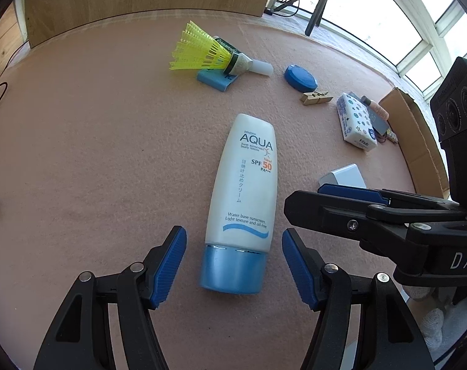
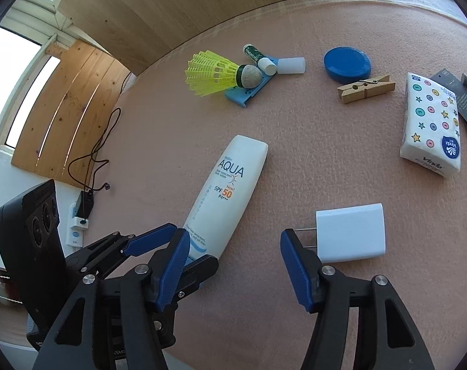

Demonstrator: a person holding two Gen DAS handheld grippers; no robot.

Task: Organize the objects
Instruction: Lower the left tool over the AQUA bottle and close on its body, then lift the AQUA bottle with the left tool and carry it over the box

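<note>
A white sunscreen tube point(image 1: 242, 182) with a blue cap point(image 1: 233, 268) lies on the pink felt table point(image 1: 94, 154). My left gripper point(image 1: 233, 232) is open and straddles the cap, with a gap on both sides. In the right wrist view the tube point(image 2: 227, 191) lies diagonally, its cap end hidden behind the left gripper's fingers point(image 2: 147, 242). My right gripper point(image 2: 233, 236) is open over bare felt with nothing between its pads. A white plug charger point(image 2: 350, 232) lies just right of its right finger, prongs pointing at that finger. From the left wrist the charger point(image 1: 346, 177) shows beyond the right gripper's fingers point(image 1: 350, 192).
Toward the back lie a yellow shuttlecock point(image 2: 211, 72) on a blue plastic piece point(image 2: 245, 94), a green lip balm tube point(image 2: 258, 55), a blue round lid point(image 2: 347, 64) and a wooden clothespin point(image 2: 366, 88). A tissue packet point(image 2: 431, 129) lies right, a cardboard box point(image 1: 418, 141) beyond.
</note>
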